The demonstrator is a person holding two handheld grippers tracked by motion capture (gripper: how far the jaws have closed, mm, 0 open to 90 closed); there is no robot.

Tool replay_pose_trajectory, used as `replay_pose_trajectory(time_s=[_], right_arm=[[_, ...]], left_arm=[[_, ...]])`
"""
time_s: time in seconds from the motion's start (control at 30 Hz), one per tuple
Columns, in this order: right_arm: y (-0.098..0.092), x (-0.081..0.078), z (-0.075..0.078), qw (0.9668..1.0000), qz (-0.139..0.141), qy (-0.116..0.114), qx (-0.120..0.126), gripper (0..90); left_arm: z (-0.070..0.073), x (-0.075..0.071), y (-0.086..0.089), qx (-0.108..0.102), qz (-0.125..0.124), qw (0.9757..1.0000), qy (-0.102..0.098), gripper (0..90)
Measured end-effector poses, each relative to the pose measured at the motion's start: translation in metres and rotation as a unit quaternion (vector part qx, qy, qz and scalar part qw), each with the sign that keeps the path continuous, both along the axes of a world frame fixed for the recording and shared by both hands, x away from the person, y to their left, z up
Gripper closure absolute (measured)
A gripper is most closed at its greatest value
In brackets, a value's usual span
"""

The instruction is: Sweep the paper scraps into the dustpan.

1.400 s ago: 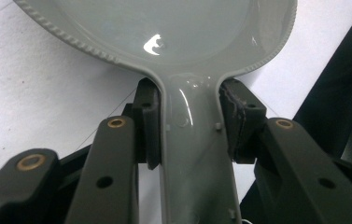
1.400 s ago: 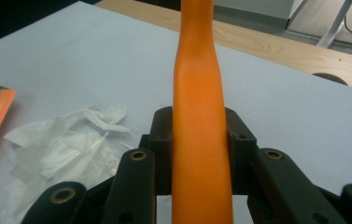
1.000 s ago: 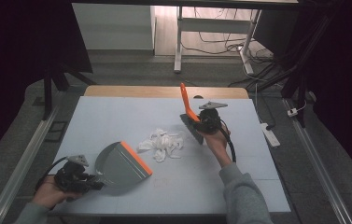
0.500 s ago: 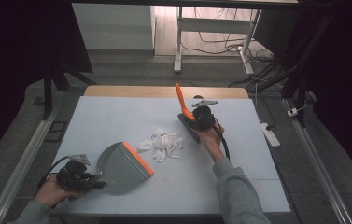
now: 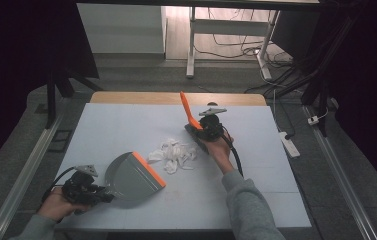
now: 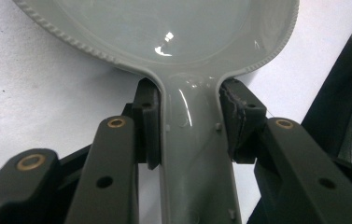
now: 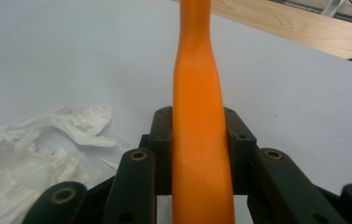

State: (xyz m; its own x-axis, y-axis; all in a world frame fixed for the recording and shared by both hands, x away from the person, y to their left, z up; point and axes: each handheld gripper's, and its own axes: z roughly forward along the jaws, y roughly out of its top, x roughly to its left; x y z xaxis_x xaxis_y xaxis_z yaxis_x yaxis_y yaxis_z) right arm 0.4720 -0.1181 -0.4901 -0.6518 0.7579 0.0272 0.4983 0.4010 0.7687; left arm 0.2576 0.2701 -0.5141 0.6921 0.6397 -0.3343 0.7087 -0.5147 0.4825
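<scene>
A grey dustpan [image 5: 128, 180] with an orange lip lies flat on the white table at the front left. My left gripper [image 5: 101, 194] is shut on its grey handle [image 6: 194, 163], jaws clamping both sides. A heap of crumpled white paper [image 5: 172, 153] lies mid-table, just right of the pan's lip. My right gripper [image 5: 207, 129] is shut on the orange handle [image 7: 197, 130] of a brush [image 5: 188, 113], which stands tilted with its dark head on the table to the right of the paper [image 7: 29, 149].
The white tabletop [image 5: 126, 125] has a wooden strip [image 5: 136, 98] along its far edge. Behind the table stand a desk frame [image 5: 192, 45] and loose cables on the floor. A white power strip [image 5: 289, 144] lies off the right side.
The right hand has carried the brush leftward and nearer, toward the paper heap. The dustpan and left gripper have barely shifted.
</scene>
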Motion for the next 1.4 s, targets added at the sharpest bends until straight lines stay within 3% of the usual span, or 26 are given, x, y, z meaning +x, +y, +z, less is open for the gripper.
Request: replay_pose_trajectory(time_s=[0.3, 0.73, 0.87, 1.07, 1.4], right_arm=[[0.019, -0.004, -0.002, 0.9998, 0.019, 0.005, -0.008, 69.9], [0.066, -0.018, -0.003, 0.9967, 0.077, 0.019, -0.013, 69.9], [0.078, -0.025, -0.004, 0.9951, 0.094, 0.008, -0.028, 69.9], [0.084, -0.035, -0.004, 0.9939, 0.107, 0.016, -0.019, 69.8], [0.097, -0.072, -0.002, 0.9853, 0.169, 0.027, 0.01, 69.8]], left_arm=[[0.0, 0.001, -0.002, -0.001, 0.0, 1.0, 0.0, 61.3], [-0.001, 0.003, -0.006, -0.002, -0.005, 1.0, 0.0, 61.3], [-0.001, 0.003, -0.006, -0.003, -0.005, 1.0, 0.0, 61.3], [-0.001, 0.003, -0.007, -0.004, -0.004, 1.0, 0.0, 61.3], [-0.001, 0.004, -0.01, -0.004, -0.004, 1.0, -0.001, 61.2]])
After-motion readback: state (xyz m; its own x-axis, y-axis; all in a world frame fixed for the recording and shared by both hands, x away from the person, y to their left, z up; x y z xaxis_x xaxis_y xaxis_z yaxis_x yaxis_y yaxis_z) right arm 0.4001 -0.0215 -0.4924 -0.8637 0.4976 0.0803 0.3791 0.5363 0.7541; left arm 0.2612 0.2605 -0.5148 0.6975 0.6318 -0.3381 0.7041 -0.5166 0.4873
